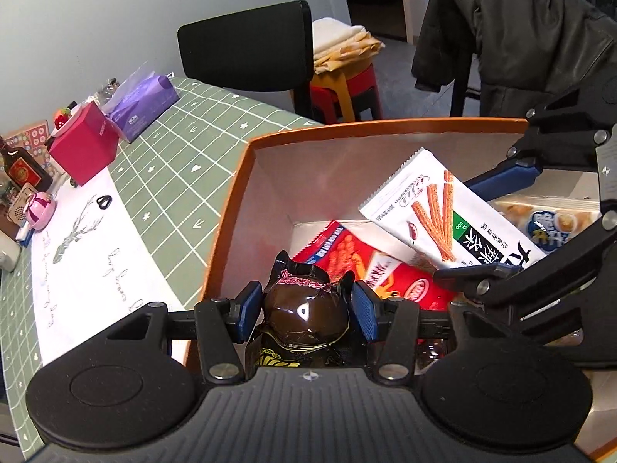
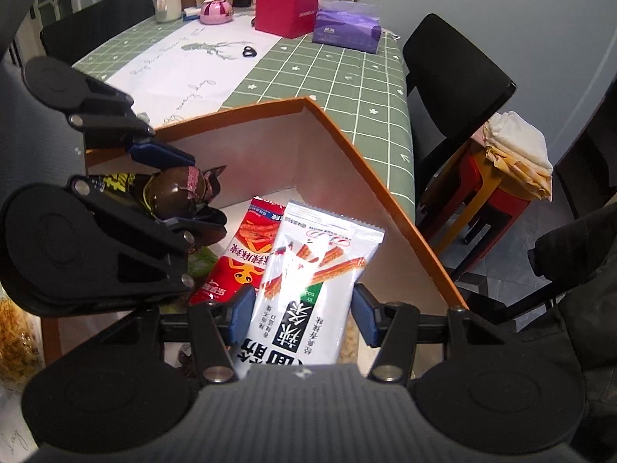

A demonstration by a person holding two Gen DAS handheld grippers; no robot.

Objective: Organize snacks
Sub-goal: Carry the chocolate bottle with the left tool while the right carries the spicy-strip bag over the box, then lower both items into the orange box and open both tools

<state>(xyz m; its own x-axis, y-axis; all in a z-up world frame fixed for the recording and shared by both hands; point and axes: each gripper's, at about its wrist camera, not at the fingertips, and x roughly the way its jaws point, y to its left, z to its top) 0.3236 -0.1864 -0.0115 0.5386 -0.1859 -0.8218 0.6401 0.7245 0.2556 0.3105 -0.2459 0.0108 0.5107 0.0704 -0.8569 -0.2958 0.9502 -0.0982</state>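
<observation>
Both tools hang over the box point(image 1: 246, 177). The left tool point(image 1: 306, 314), low in its frame, pinches a dark pack point(image 1: 306, 308). The right tool point(image 2: 302, 318) pinches the white pack point(image 2: 308, 281), whose long axis points up the frame into the box, above the red pack point(image 2: 243, 254) lying inside.

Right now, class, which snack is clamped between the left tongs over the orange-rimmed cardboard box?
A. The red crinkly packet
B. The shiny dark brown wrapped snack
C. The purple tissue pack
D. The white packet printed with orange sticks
B: the left tongs grip the shiny dark brown wrapped snack, while the white packet printed with orange sticks sits in the right tongs.
</observation>
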